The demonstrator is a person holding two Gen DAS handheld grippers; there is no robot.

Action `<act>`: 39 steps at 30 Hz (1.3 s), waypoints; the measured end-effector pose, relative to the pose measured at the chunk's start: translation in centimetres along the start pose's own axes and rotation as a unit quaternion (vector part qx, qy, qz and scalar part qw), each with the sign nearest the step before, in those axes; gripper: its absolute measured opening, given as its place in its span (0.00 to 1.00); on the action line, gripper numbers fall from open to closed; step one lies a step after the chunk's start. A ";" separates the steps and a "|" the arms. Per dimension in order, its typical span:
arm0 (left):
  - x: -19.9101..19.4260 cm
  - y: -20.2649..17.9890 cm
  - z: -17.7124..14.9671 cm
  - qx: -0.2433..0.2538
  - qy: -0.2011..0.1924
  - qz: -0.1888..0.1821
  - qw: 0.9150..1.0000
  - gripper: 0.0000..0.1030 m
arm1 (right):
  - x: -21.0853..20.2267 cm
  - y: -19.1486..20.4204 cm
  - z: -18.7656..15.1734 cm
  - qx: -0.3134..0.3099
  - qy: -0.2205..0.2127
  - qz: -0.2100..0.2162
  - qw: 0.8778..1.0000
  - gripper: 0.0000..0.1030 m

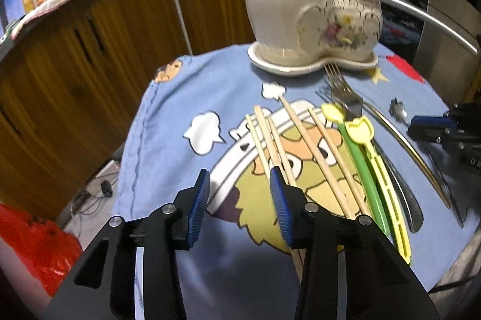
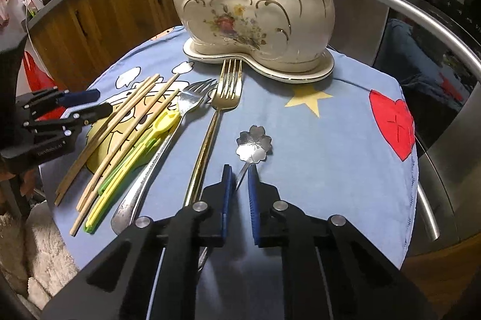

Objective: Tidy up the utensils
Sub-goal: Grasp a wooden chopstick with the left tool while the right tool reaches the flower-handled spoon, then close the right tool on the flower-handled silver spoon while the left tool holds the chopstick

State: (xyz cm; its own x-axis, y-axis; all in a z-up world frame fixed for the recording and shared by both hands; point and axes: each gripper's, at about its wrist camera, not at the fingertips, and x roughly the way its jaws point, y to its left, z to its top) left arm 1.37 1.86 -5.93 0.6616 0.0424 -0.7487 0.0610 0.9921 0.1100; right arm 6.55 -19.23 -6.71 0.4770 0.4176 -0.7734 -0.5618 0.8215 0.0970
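Note:
A cream two-pot ceramic holder (image 1: 285, 4) (image 2: 255, 19) stands at the far side of the blue cartoon cloth (image 2: 330, 139). Several wooden chopsticks (image 1: 303, 133) (image 2: 126, 121) lie fanned out, with green and yellow plastic utensils (image 1: 360, 166) (image 2: 132, 157) to their right. A silver fork (image 2: 186, 103) and a gold fork (image 2: 227, 85) come after those. My left gripper (image 1: 239, 172) is open just left of the chopsticks, over bare cloth. My right gripper (image 2: 239, 169) is shut on the thin handle of the flower-shaped spoon (image 2: 255, 144).
Wooden cabinet doors (image 1: 75, 64) run behind the table on the left. An oven with a long steel handle (image 2: 421, 55) stands close on the right. A red plastic bag (image 1: 33, 244) lies on the floor left. The cloth's edge drops off near both grippers.

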 end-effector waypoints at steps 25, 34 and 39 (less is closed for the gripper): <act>2.1 -1.1 2.1 0.005 0.036 -0.016 0.999 0.05 | -0.1 -0.7 0.2 0.016 -0.011 0.042 0.999 0.05; -0.1 0.2 1.7 -0.028 -0.008 -0.032 0.999 0.05 | -1.7 -0.6 0.7 0.013 -0.040 0.060 0.997 0.01; -1.1 0.7 1.3 -0.035 -0.027 -0.038 0.998 0.05 | -2.0 -0.6 0.8 0.010 -0.051 0.052 0.997 0.01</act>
State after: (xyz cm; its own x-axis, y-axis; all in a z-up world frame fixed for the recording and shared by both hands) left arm 1.67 2.40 -4.22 0.6962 -0.0369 -0.7169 0.0607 0.9981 0.0076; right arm 6.42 -20.25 -4.70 0.4847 0.5373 -0.6902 -0.5984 0.7792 0.1863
